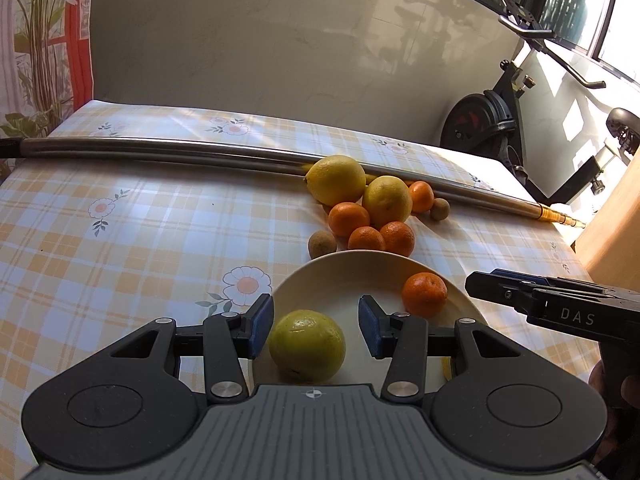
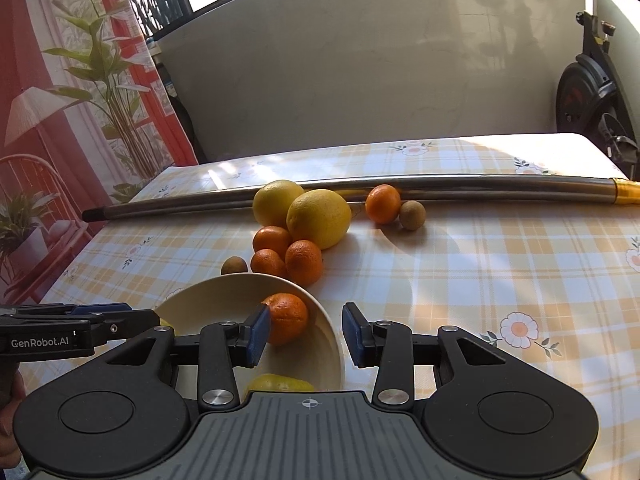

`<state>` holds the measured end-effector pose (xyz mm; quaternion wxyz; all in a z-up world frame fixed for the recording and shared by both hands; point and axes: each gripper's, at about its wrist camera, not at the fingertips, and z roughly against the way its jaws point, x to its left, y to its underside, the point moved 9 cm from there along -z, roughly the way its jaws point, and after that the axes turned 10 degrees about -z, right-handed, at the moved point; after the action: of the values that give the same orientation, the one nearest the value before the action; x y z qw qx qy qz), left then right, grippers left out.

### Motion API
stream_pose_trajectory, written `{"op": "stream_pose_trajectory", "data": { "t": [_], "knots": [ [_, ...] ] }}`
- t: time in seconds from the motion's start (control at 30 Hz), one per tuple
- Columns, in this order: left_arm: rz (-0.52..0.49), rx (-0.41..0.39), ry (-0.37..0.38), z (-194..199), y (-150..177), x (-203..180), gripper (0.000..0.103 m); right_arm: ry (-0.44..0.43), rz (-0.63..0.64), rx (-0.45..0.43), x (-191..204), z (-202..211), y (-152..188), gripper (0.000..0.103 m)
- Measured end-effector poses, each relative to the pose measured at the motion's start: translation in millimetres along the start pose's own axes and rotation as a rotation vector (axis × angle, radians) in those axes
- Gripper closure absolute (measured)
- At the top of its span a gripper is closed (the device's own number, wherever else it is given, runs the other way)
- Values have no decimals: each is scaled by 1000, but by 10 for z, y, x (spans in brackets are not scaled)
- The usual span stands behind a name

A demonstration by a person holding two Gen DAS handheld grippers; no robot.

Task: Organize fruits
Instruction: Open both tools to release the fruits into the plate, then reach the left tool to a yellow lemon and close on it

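Note:
A cream bowl holds a yellow-green lemon and a tangerine. My left gripper is open, its pads either side of the lemon without touching. My right gripper is open over the bowl's right rim, its left pad beside the tangerine; it also shows in the left wrist view. Behind the bowl lie two lemons, several tangerines and two small brown fruits.
A long steel pole lies across the checked tablecloth behind the fruit. An exercise bike stands past the table's far right corner. A wooden surface is at the right.

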<state>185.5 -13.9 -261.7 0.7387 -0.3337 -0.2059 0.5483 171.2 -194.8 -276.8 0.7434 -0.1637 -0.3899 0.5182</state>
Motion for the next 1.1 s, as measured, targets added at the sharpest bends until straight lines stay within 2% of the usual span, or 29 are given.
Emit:
{"op": "stream_pose_trajectory", "data": {
  "t": [0.63, 0.87, 1.1],
  "knots": [
    [58, -41, -55, 119, -367, 287, 54, 15, -42, -75, -328, 57, -288, 67],
    [33, -29, -67, 89, -550, 342, 54, 22, -14, -93, -374, 21, -420, 66],
    [22, -25, -14, -59, -929, 253, 53, 24, 25, -100, -384, -61, -567, 66]
  ]
}}
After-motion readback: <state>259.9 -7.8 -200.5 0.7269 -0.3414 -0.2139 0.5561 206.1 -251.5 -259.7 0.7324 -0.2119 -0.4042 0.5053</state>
